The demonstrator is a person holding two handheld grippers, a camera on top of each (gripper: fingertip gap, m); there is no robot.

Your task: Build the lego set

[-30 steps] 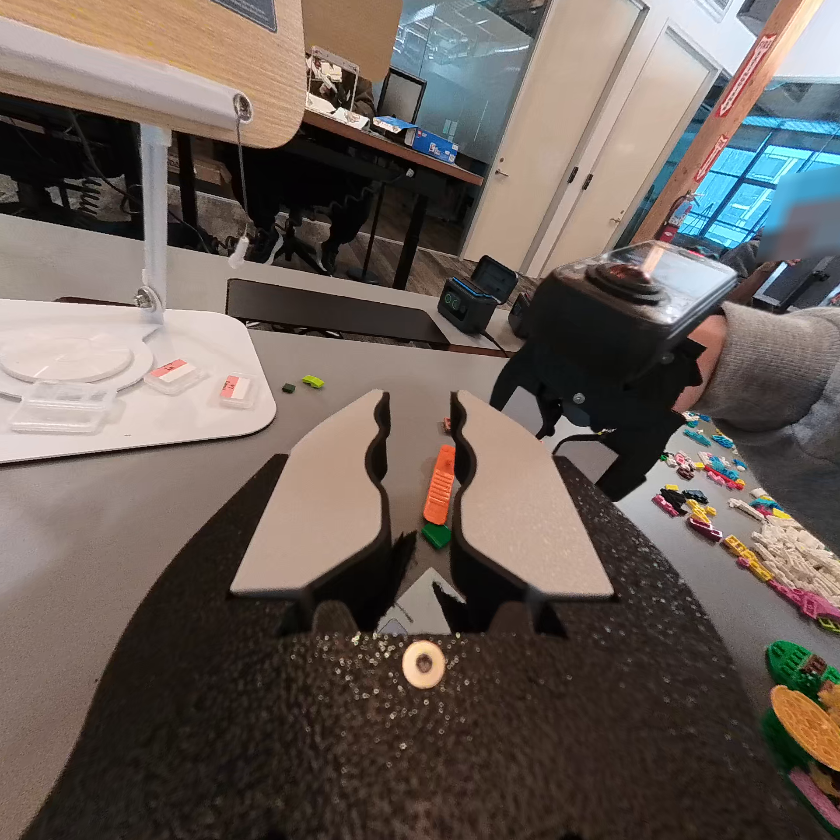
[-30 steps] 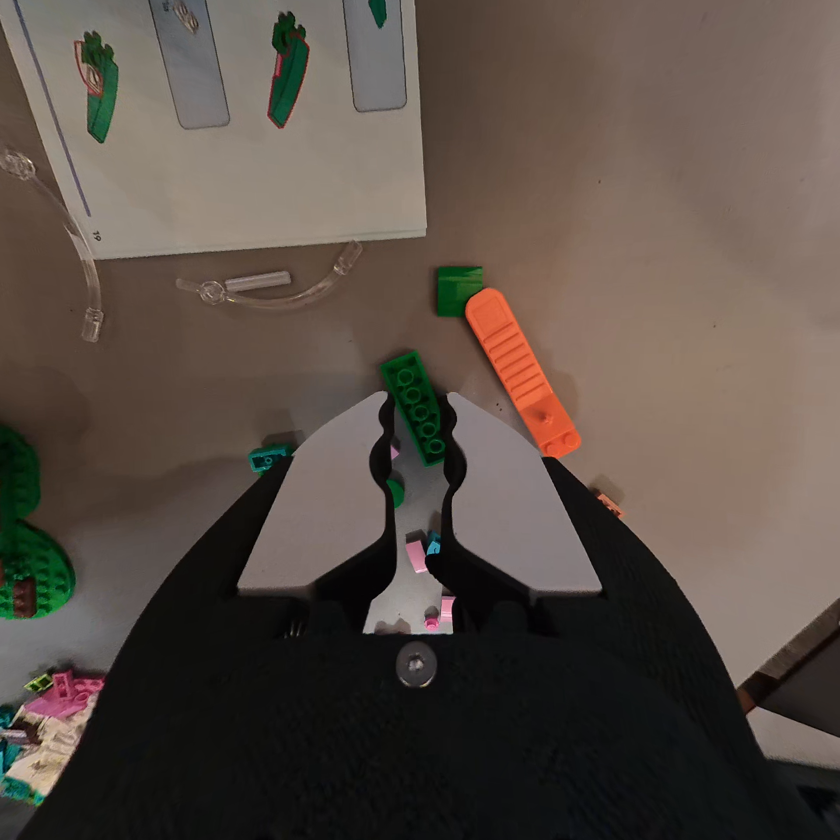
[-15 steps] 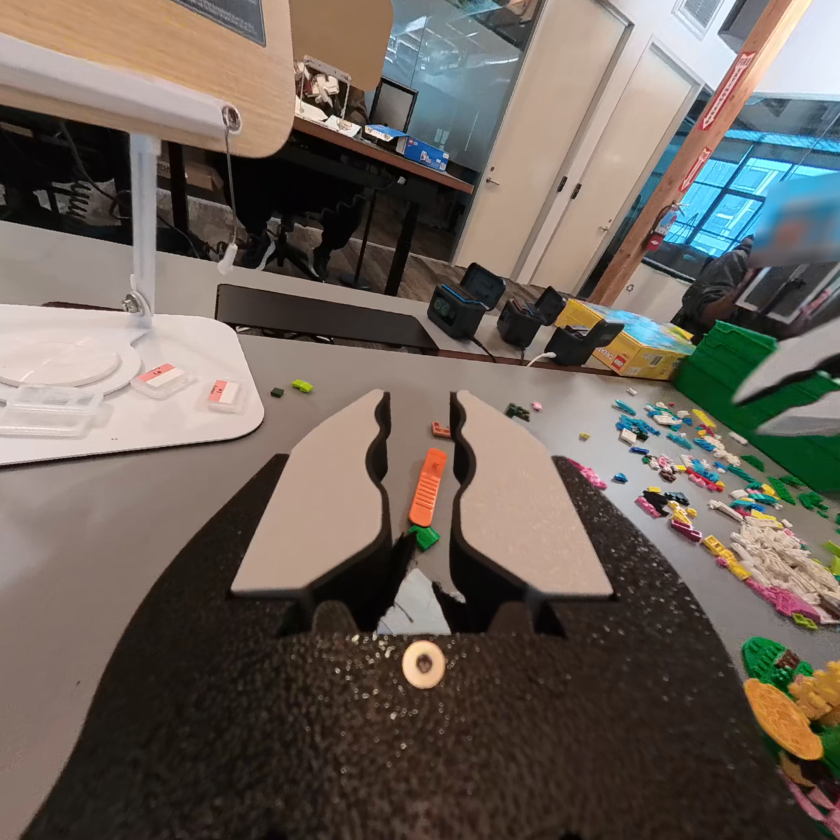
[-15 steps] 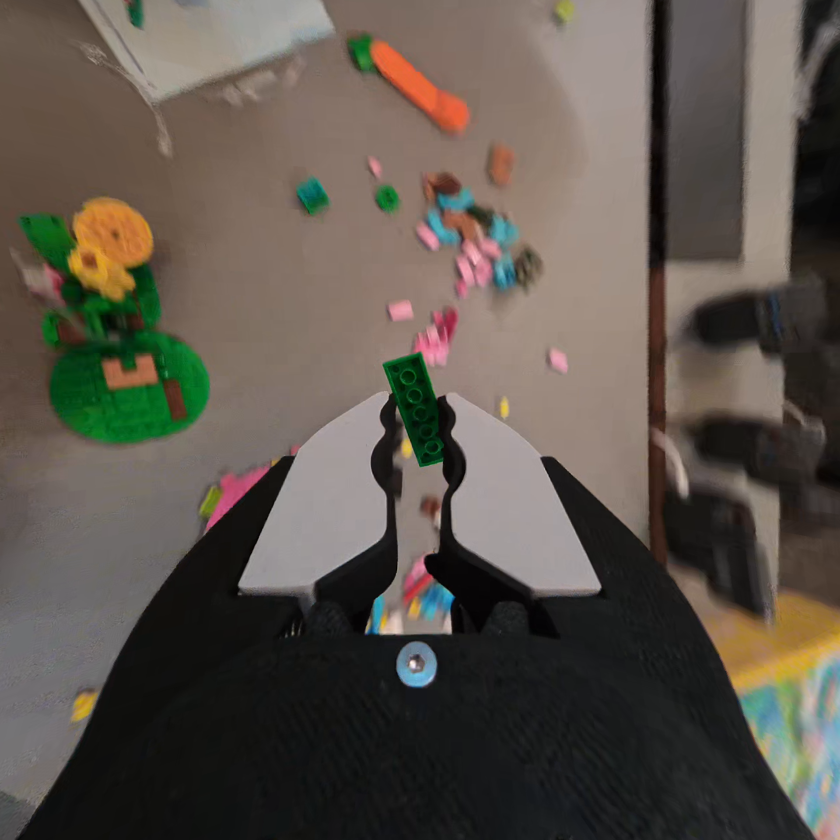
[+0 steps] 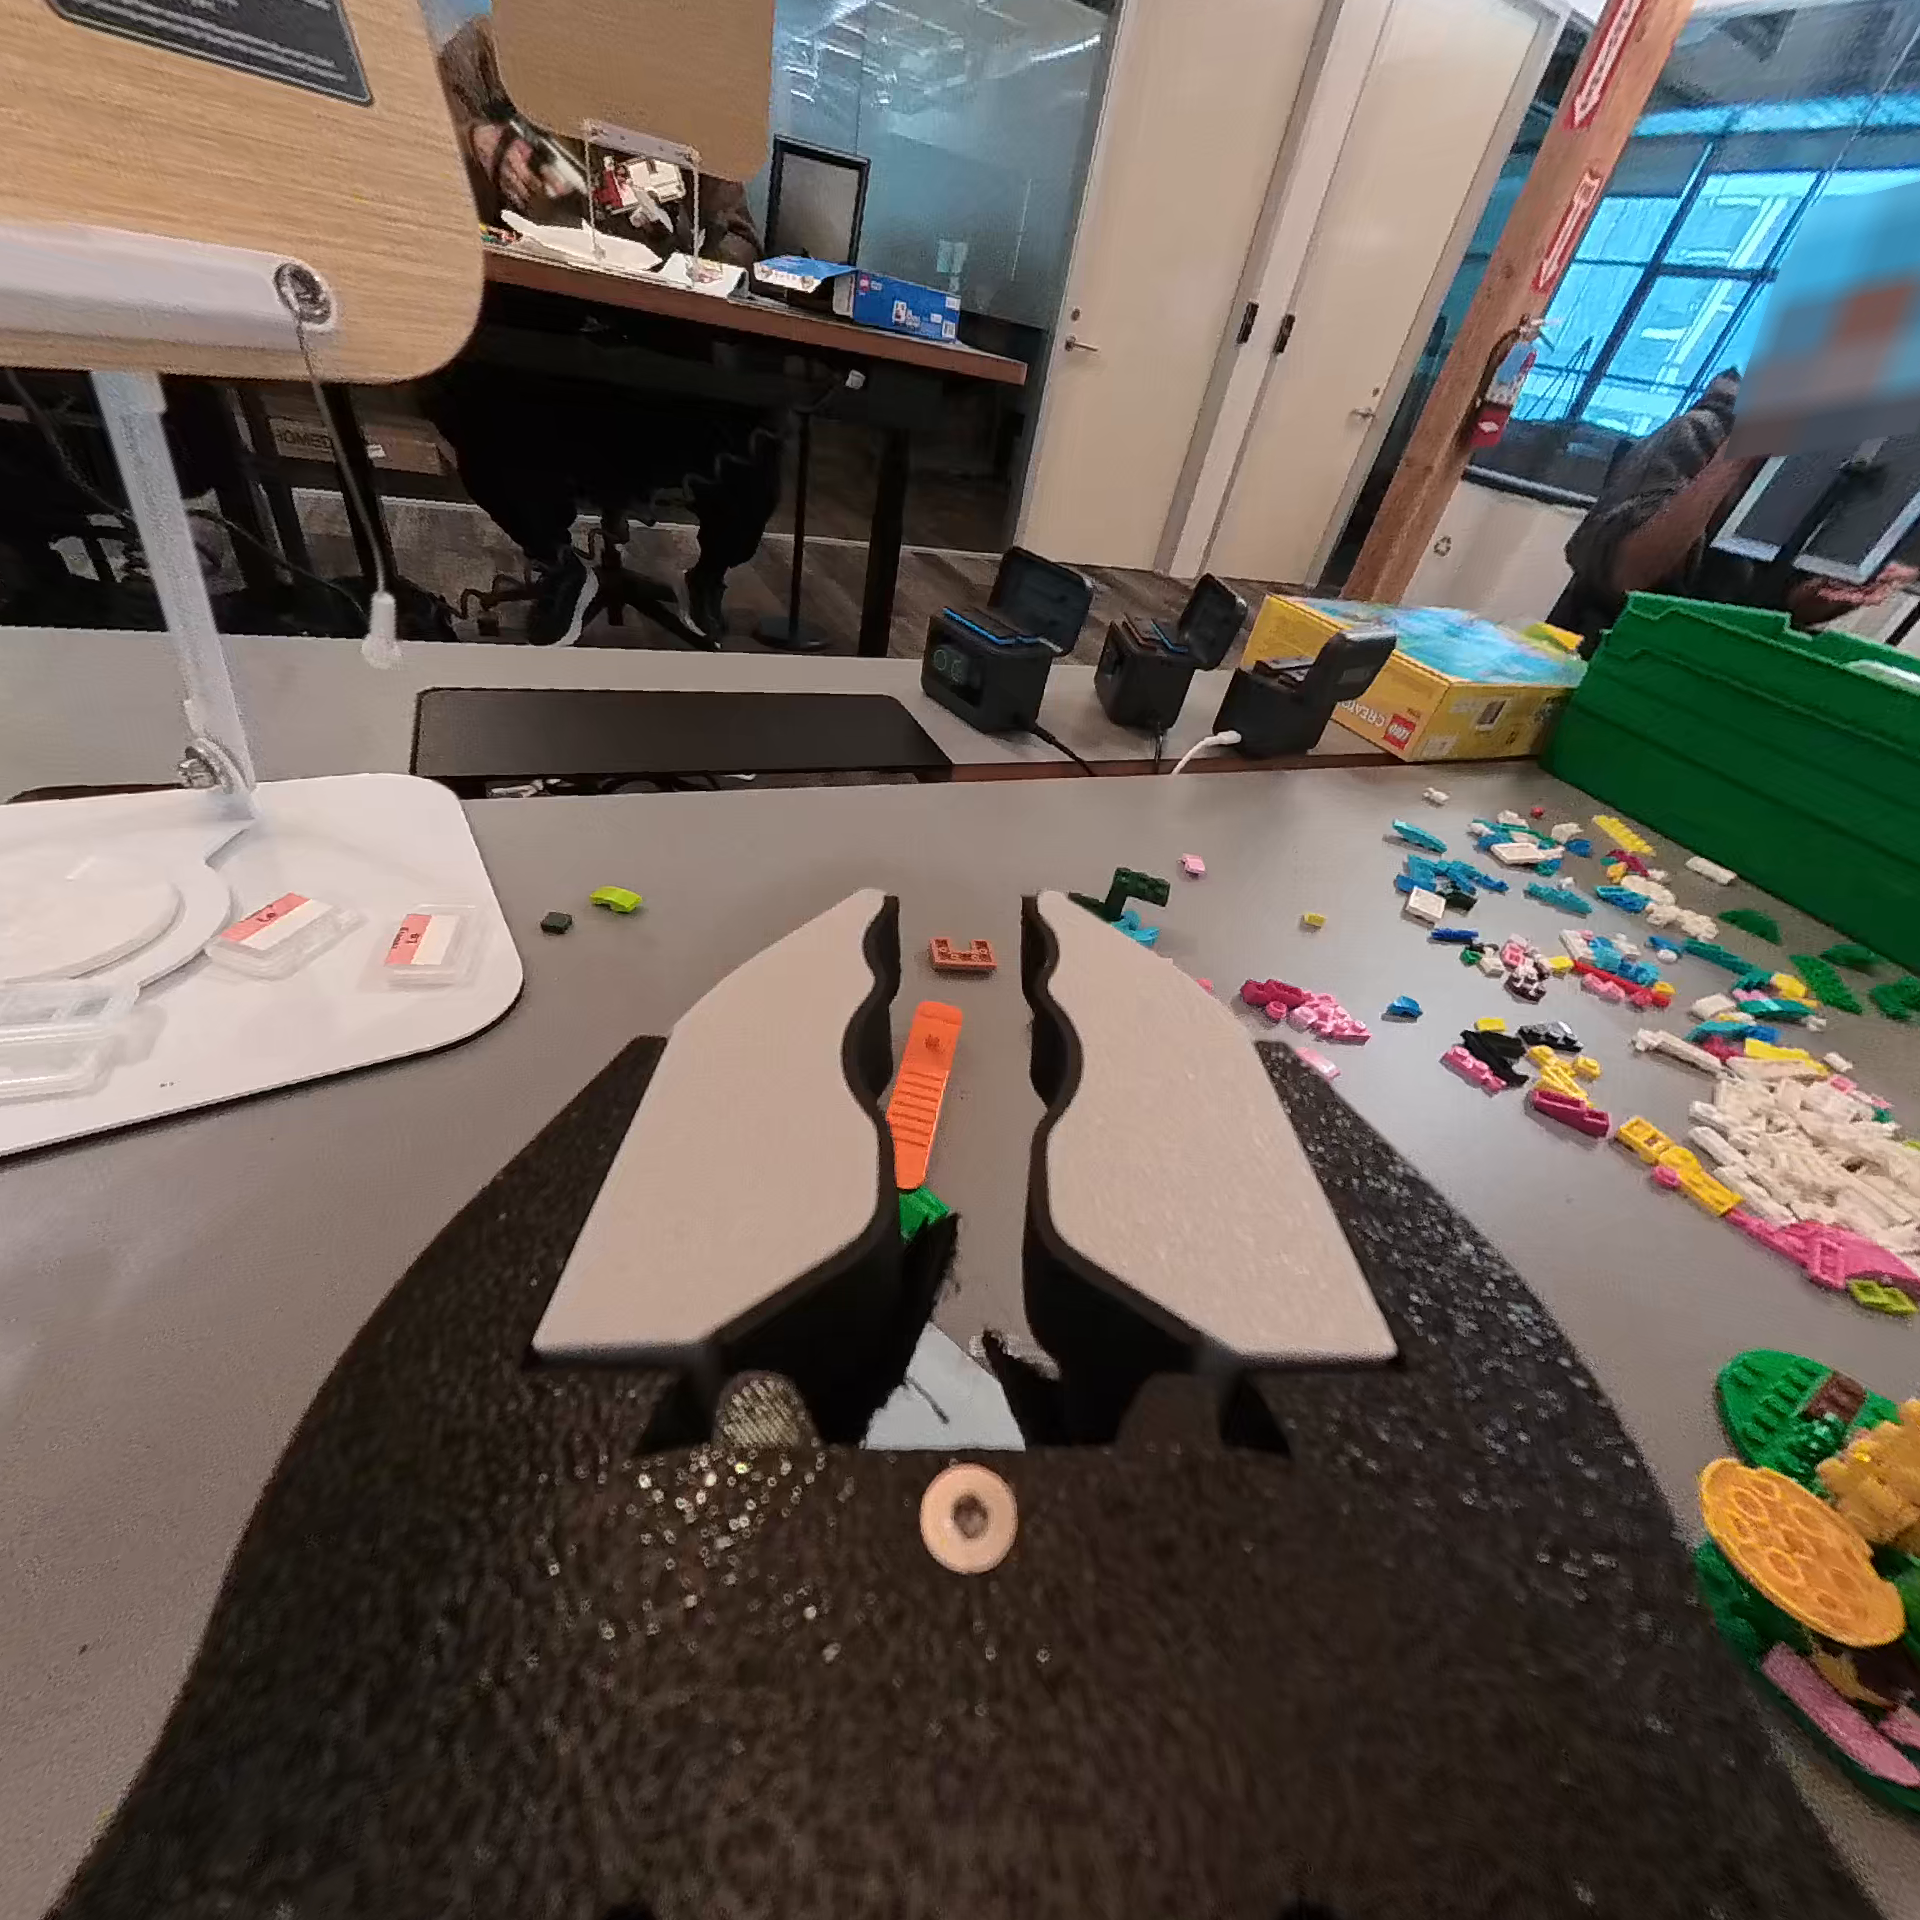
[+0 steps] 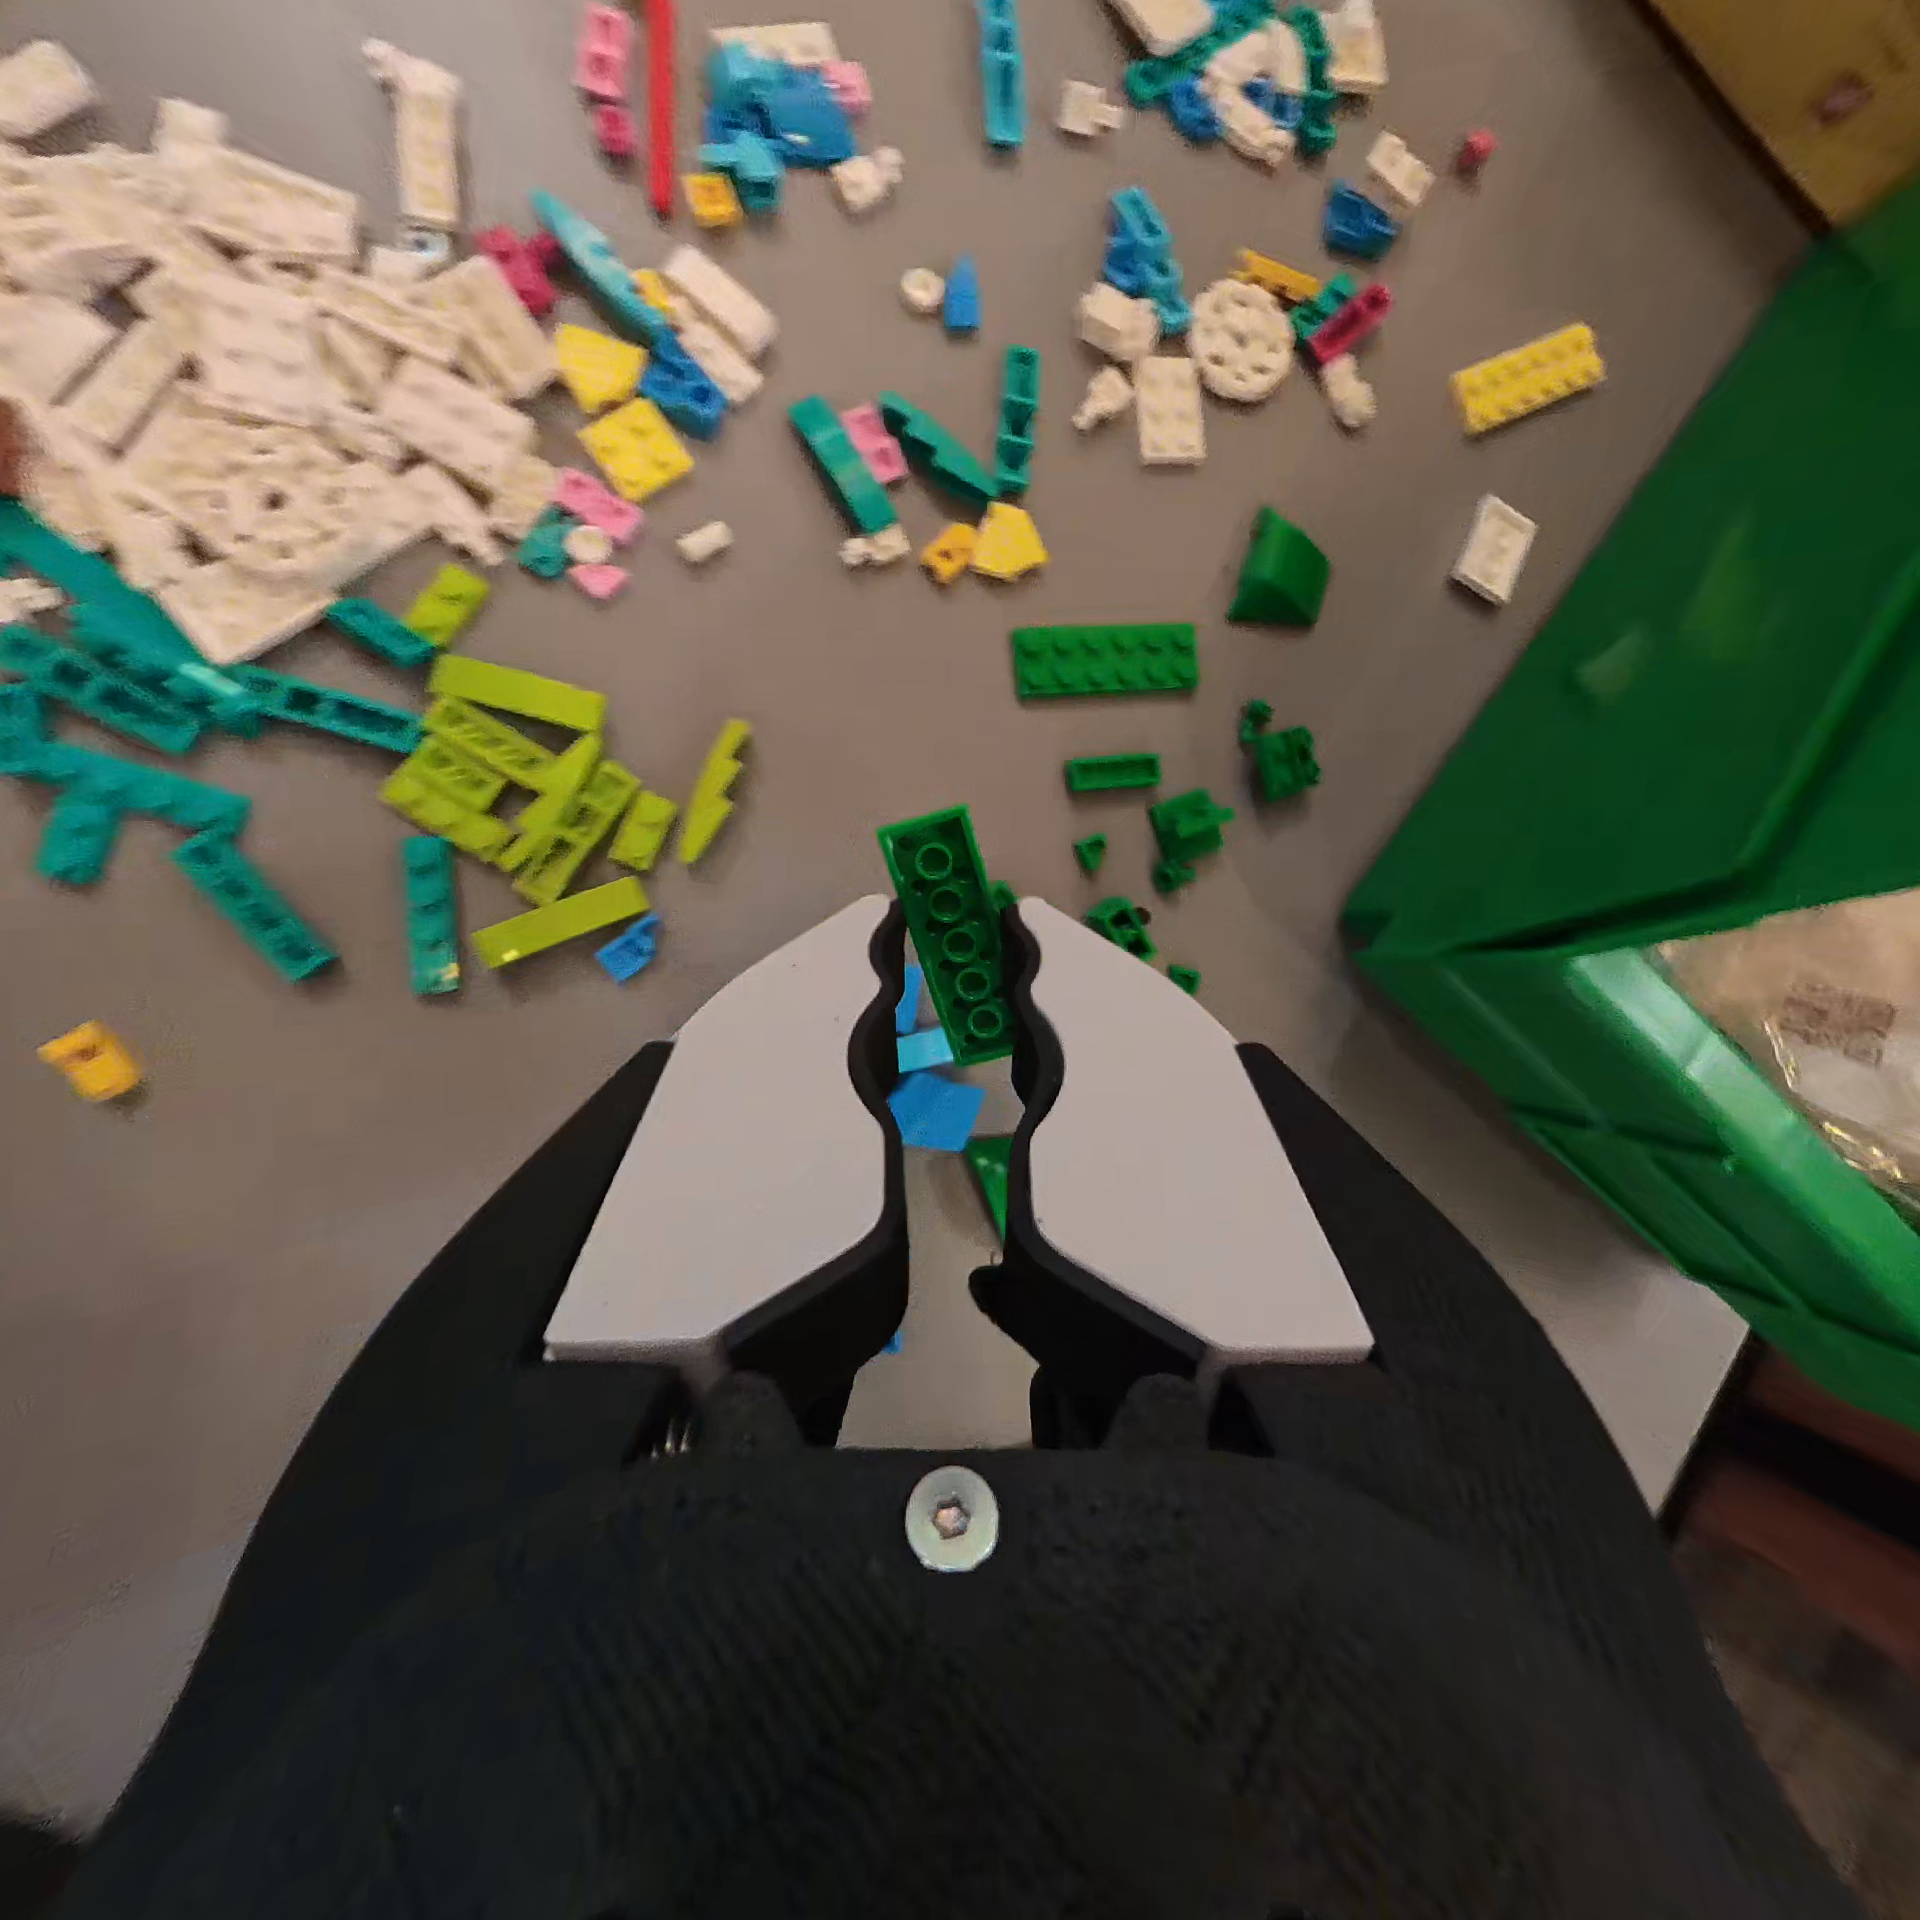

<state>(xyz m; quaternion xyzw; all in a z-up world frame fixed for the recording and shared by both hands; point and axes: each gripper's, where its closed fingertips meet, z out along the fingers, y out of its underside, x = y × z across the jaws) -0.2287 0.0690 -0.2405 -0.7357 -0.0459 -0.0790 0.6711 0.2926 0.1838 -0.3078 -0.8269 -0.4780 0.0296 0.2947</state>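
Above the bench (image 6: 852, 665), your right fingers (image 6: 1039, 940) clamp a green brick (image 6: 951, 935), your left fingers (image 5: 868, 935) parted, empty, orange tool (image 5: 923, 1091) lying below.

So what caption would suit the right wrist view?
Right tool pinching a green brick plate above scattered bricks beside a green bin.

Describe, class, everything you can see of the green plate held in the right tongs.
The green plate is a long, narrow, glossy plastic building piece, shown underside up with a row of round tubes inside a thin rim. It leans slightly left, its far end jutting past the right tongs, whose black pads press its long edges. It hangs above the grey table and loose bricks.
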